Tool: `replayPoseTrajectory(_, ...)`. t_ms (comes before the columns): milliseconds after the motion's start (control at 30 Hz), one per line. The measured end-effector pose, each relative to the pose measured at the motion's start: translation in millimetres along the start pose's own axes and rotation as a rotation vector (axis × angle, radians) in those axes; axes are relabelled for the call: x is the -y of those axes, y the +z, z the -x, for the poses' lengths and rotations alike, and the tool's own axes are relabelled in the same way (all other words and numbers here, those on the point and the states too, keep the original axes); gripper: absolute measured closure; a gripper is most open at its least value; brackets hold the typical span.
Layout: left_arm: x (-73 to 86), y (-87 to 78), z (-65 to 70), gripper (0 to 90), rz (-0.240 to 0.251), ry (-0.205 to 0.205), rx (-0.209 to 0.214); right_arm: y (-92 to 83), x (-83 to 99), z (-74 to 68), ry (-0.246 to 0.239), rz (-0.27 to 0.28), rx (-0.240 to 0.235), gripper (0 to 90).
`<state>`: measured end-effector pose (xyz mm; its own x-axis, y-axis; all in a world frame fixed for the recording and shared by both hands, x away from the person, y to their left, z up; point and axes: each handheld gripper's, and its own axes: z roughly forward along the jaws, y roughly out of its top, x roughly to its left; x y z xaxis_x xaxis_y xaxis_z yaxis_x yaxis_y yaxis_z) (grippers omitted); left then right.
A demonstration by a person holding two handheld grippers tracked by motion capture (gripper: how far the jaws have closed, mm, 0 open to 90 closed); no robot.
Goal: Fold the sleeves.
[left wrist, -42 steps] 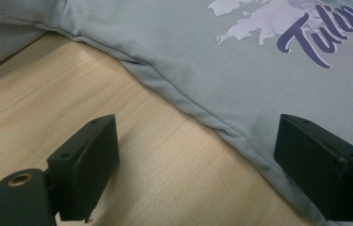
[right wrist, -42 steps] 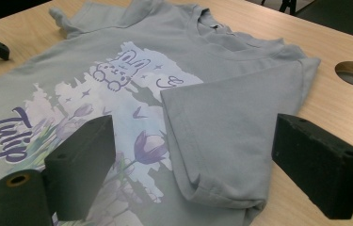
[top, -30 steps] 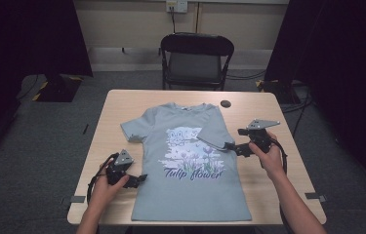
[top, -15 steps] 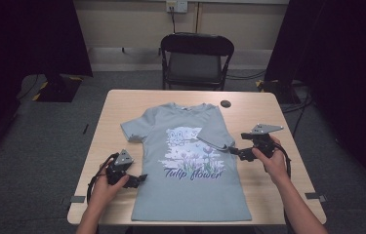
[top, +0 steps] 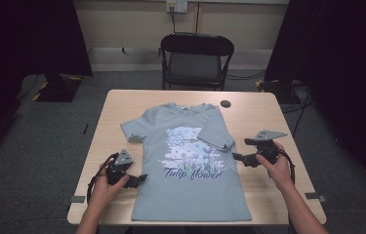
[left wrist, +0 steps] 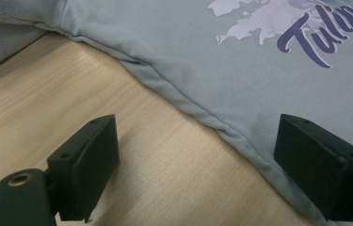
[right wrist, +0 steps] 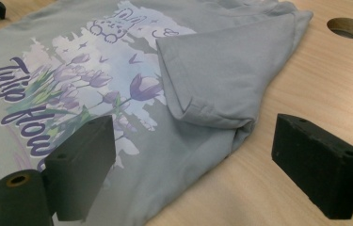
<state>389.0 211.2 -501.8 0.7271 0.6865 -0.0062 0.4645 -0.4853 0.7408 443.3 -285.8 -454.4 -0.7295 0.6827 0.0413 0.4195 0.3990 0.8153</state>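
A light grey-blue T-shirt (top: 190, 175) printed with "Tulip flower" lies flat on the wooden table (top: 258, 117), collar away from me. One sleeve (top: 215, 136) is folded in over the chest; the right gripper view shows that folded sleeve (right wrist: 226, 70) close ahead. My right gripper (top: 239, 160) rests just off the shirt's right edge, and its jaws (right wrist: 207, 169) stand wide open and hold nothing. At the shirt's left side my left gripper (top: 139, 179) is open too. In its own view the left gripper (left wrist: 212, 174) straddles the shirt's side hem (left wrist: 197, 113) over bare wood.
A black folding chair (top: 195, 58) stands behind the table's far edge. Near the shirt's collar there is a round hole (top: 226, 103) in the tabletop, which the right gripper view shows as an open hole (right wrist: 349, 28). Dark curtains flank the table and cables lie on the floor.
My right gripper has drawn back from the folded sleeve, toward me and slightly right. The sleeve stays folded on the chest. The left gripper has not moved.
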Motion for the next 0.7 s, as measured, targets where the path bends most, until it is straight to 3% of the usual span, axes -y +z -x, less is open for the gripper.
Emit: replayPoseTrajectory(700,0.0,0.0,0.0,14.0,0.000,0.000,0.000,-2.0,17.7,-3.9,-0.004,-0.019,0.000,13.2)
